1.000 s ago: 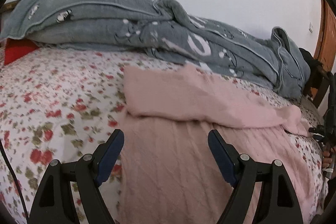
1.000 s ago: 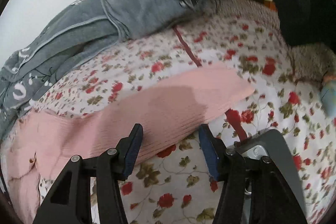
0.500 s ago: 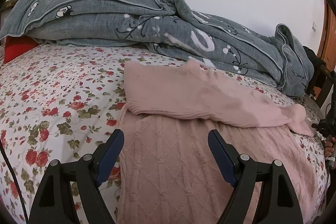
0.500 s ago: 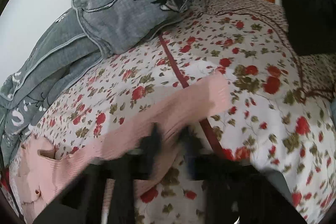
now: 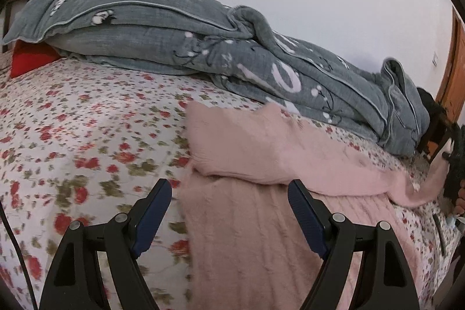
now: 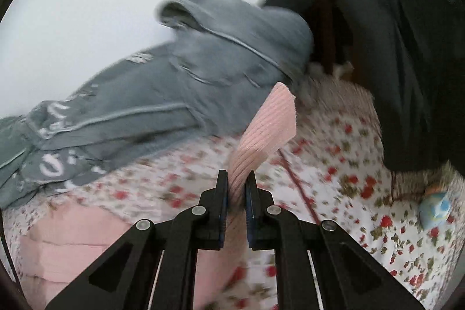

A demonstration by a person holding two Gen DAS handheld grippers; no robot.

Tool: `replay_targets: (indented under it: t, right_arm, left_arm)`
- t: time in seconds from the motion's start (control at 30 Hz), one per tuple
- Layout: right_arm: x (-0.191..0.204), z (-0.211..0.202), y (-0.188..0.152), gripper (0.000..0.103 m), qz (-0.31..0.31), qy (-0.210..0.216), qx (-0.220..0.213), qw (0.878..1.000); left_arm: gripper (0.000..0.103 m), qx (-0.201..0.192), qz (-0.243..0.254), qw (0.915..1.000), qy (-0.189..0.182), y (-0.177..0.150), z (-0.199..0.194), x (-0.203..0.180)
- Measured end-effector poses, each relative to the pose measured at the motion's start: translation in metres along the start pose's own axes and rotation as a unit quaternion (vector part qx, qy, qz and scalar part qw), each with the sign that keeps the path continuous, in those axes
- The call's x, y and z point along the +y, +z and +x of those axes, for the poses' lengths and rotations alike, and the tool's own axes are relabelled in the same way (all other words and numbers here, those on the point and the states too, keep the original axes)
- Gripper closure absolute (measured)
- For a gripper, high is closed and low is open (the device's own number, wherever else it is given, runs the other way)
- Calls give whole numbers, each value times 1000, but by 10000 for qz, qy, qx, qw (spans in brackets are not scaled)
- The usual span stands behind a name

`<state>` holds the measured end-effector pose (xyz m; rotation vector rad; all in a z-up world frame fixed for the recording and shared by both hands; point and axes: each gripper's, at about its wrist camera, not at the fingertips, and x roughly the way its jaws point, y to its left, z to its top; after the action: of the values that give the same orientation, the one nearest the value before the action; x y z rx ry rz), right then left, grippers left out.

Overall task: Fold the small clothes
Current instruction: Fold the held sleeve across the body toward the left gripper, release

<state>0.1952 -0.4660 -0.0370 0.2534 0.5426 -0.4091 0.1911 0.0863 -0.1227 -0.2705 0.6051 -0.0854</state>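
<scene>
Partly blurred, right gripper (image 6: 236, 182) pinching pink sleeve (image 6: 267, 130)

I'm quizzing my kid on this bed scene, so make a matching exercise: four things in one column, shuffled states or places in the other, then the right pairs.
Things:
1. pink sweater sleeve
2. grey quilt
3. left claw
4. red pillow

States or places:
A. tucked under the quilt's end
B. open, holding nothing
C. pinched in the right claw, lifted off the floral sheet
D. bunched along the wall side of the bed

Pairs: 1-C, 2-D, 3-B, 4-A
</scene>
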Motion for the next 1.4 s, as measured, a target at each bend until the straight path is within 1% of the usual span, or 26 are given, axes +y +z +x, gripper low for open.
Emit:
replay_targets:
  t: [0.1, 0.2, 0.23, 0.3, 0.33, 0.37, 0.4, 0.5, 0.53, 0.57, 0.63, 0.67, 0.73, 0.77, 0.83, 0.9, 0.93, 0.97, 1.03, 1.1, 1.13, 1.2, 1.3, 1.4]
  right_arm:
    - [54, -28, 5, 93, -462, 146, -231, 9986]
    - [120, -52, 3, 93, -952, 391, -408, 9939]
    - [148, -59, 1, 93, -1080, 542, -429, 9917]
    - [188, -65, -5, 93, -1227, 792, -410, 9884]
    - [216, -67, -12, 93, -1343, 976, -374, 9854]
    - [236, -67, -17, 93, -1432, 1103, -337, 9830]
    - [262, -66, -26, 93, -1547, 1289, -257, 9792]
    - [321, -57, -55, 93, -1761, 1717, 98, 9692]
    - [346, -51, -71, 93, -1844, 1919, 315, 9634]
    - [362, -46, -85, 93, -1914, 2073, 482, 9581]
    - [395, -34, -120, 92, -2121, 2366, 875, 9441]
    - [407, -28, -135, 90, -2208, 2510, 1085, 9362]
    - [426, -16, -165, 88, -2371, 2763, 1594, 9176]
    - [429, -15, -172, 88, -2358, 2842, 1692, 9138]
    - [420, -19, -175, 82, -2222, 3090, 1645, 9100]
    - [403, -28, -167, 68, -2115, 3135, 1462, 9141]
    - [389, -35, -161, 66, -2047, 3144, 1331, 9174]
    - [376, -39, -157, 65, -2007, 3100, 1259, 9207]
    - [352, -42, -147, 65, -2005, 2796, 1185, 9314]
    - [325, -46, -144, 65, -2005, 2572, 1071, 9392]
    - [305, -47, -142, 65, -2027, 2369, 971, 9452]
    - [280, -45, -142, 64, -2054, 2099, 849, 9521]
    - [243, -35, -142, 64, -2086, 1829, 808, 9573]
    - [225, -24, -142, 64, -2009, 1911, 833, 9572]
  left_arm:
    - [22, -26, -231, 9997, -95, 5, -11, 18]
    - [22, -17, -345, 9993, -158, 6, -19, 33]
    - [22, 77, -347, 9992, -174, 4, -20, 40]
    - [22, 184, -390, 9990, -124, 1, -21, 50]
    - [22, 224, -399, 9989, -68, -1, -23, 58]
    - [22, 250, -392, 9989, -3, -2, -24, 64]
    - [22, 264, -395, 9989, 58, -3, -25, 69]
    - [22, 289, -496, 9982, 178, -5, -30, 89]
    - [22, 303, -554, 9978, 205, -5, -31, 96]
    - [22, 314, -591, 9975, 218, -6, -31, 102]
    - [22, 405, -646, 9968, 239, -7, -29, 111]
    - [22, 464, -675, 9964, 236, -7, -27, 114]
    - [22, 527, -739, 9956, 220, -6, -25, 117]
    - [22, 528, -754, 9956, 197, -6, -25, 118]
    - [22, 532, -727, 9958, 163, -4, -23, 115]
    - [22, 554, -619, 9965, 136, -3, -18, 108]
    - [22, 578, -550, 9967, 127, -3, -16, 104]
    - [22, 596, -480, 9970, 117, -3, -13, 100]
    - [22, 642, -263, 9976, 84, -4, -8, 86]
    - [22, 611, -55, 9981, 11, -2, -6, 74]
    - [22, 571, 61, 9983, -73, -1, -7, 67]
    - [22, 503, 273, 9980, -256, 7, -5, 55]
    - [22, 388, 380, 9973, -503, 22, 4, 43]
    - [25, 549, 648, 9952, -479, 45, 34, 26]
